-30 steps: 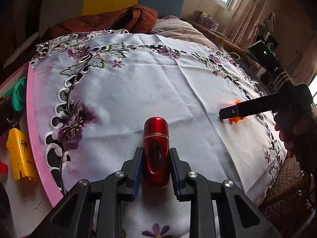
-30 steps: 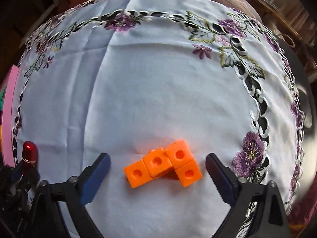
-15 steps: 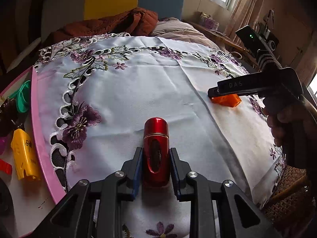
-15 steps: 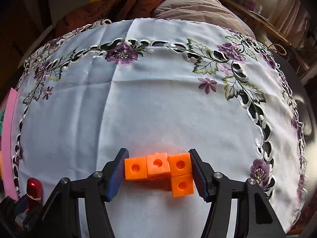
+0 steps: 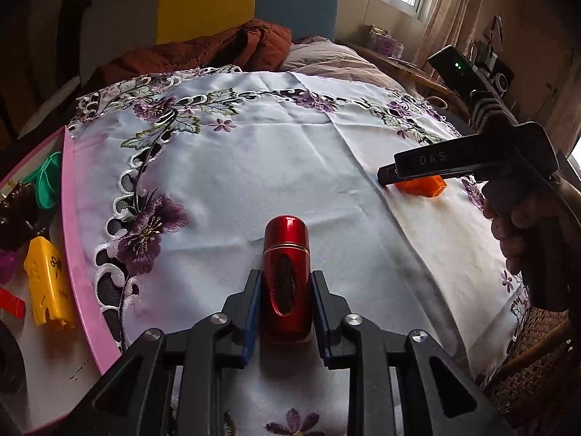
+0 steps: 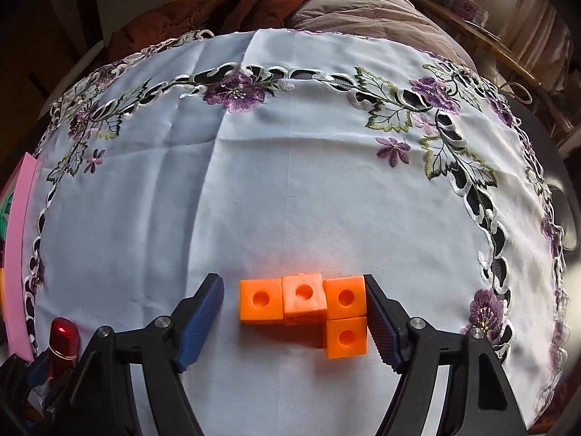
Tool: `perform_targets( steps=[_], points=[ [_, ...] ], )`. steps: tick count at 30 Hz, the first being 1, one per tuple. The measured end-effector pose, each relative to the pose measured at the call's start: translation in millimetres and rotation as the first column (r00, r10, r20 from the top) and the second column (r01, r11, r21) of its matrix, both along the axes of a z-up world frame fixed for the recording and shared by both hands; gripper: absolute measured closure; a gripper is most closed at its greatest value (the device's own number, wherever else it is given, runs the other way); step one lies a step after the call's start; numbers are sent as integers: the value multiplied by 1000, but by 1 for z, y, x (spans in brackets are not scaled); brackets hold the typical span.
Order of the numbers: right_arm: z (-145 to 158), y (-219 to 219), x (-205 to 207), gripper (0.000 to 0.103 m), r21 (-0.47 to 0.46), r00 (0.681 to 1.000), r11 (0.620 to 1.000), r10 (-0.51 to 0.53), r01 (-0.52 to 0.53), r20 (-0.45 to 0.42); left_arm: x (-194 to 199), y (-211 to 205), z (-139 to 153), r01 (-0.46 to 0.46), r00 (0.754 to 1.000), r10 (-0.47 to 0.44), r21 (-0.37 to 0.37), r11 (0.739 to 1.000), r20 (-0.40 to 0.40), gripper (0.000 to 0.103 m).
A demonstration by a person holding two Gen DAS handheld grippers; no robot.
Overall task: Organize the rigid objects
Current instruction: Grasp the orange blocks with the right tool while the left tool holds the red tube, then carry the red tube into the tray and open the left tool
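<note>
Left hand-held gripper (image 5: 286, 299) clamps the glossy red metal lipstick tube (image 5: 287, 283). Right hand-held gripper (image 6: 293, 318), just reopened, straddles the orange plastic four-cube block (image 6: 312, 309). Neither placed.

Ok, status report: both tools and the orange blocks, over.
Left tool shut on red tube. Right tool just opening, orange blocks between, left pad clear. Cloth ahead unobstructed.

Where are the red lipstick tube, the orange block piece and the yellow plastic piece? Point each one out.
red lipstick tube (image 5: 287, 254): left wrist view, on its upper body near the gold band.
orange block piece (image 6: 303, 299): right wrist view, on the middle cube's face.
yellow plastic piece (image 5: 47, 283): left wrist view, on its flat front.
</note>
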State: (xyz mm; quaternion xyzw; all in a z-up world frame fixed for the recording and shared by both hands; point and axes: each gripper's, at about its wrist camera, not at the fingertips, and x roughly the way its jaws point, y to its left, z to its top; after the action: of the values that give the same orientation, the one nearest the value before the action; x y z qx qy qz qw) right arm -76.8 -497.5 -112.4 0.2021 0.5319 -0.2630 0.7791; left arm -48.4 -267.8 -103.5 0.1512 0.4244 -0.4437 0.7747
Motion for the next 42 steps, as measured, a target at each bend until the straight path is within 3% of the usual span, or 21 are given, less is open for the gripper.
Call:
perform_targets(
  steps=[4, 14, 20, 42],
  points=[
    [3, 8, 2, 43, -42, 999, 998, 53, -52, 9, 1, 0, 3, -3, 1000, 3, 4, 1000, -9, 78],
    [2, 5, -3, 41, -11, 999, 999, 31, -31, 32, 5, 22, 58, -59, 995, 66, -104, 993, 68, 78],
    [1, 6, -3, 41, -30, 999, 999, 41, -40, 32, 10, 39, 75, -116, 989, 126, -123, 986, 81, 78],
    [3, 11, -2, 43, -66, 997, 995, 73, -72, 8, 44, 111, 71, -300, 950, 307, -119, 946, 48, 78]
  ],
)
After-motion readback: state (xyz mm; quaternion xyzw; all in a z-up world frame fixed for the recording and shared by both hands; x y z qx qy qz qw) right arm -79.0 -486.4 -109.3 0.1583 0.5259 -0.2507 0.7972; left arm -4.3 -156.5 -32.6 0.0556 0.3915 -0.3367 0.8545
